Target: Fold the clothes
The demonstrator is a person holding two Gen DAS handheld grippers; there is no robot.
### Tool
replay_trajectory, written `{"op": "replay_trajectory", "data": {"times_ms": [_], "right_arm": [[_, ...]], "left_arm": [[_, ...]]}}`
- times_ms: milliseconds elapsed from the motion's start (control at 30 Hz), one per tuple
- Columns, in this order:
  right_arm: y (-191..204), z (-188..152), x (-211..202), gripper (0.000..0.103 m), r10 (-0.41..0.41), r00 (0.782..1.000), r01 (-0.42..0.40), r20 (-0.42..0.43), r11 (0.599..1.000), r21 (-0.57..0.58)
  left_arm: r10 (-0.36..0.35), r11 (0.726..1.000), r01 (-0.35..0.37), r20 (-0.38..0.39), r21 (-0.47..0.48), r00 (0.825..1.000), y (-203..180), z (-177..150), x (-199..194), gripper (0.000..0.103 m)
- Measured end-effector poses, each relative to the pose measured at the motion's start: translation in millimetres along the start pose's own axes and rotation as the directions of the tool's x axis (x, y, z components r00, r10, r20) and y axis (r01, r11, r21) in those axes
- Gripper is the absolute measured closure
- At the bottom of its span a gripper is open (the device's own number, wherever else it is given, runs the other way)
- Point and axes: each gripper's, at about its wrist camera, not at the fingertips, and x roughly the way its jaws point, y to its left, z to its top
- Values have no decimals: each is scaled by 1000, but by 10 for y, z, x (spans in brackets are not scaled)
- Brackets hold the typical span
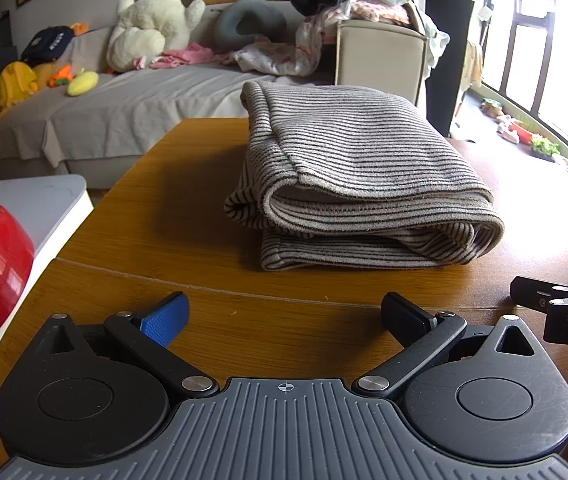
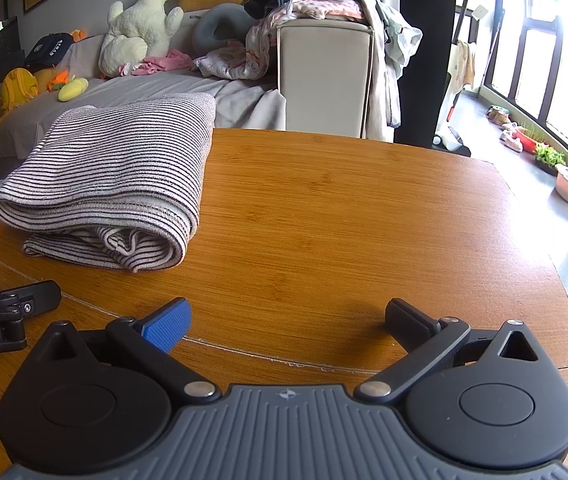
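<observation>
Striped garment [image 1: 363, 176] beyond both tongs [image 1: 284, 316]

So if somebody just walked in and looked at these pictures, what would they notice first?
Probably the folded grey-and-black striped knit garment, lying in thick layers on the round wooden table. Next, the two open black grippers, left gripper and right gripper, hovering low over the table with nothing in them. Behind, a big cream plush duck sits on the grey-covered sofa.

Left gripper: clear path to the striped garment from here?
Probably yes. The left gripper is open and empty, facing the folded striped garment straight ahead, with only bare table between. The right gripper sits off to the side, not across the path.
</observation>
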Motion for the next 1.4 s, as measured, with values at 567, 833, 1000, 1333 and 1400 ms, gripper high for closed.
{"op": "replay_trajectory", "data": {"times_ms": [567,833,1000,1333,1400], "right_arm": [[-11,-5,-2,0,6,1000,-6,1,1000,-1],[-14,-13,-1,0,4,1000,-4,1,1000,-1],[-14,-8,-9,0,4,1000,-4,0,1000,-1],[2,-5,-13,0,3,1000,-3,0,1000,-1],[2,-4,-13,0,3,1000,-3,0,1000,-1]], "left_arm": [[3,1000,-3,0,-3,1000,-4,37,17,0],[2,1000,-2,0,-2,1000,3,33,9,0],[1,1000,-1,0,-2,1000,5,27,5,0],[-1,1000,1,0,-3,1000,16,31,6,0],[0,1000,0,0,-3,1000,17,30,9,0]]}}
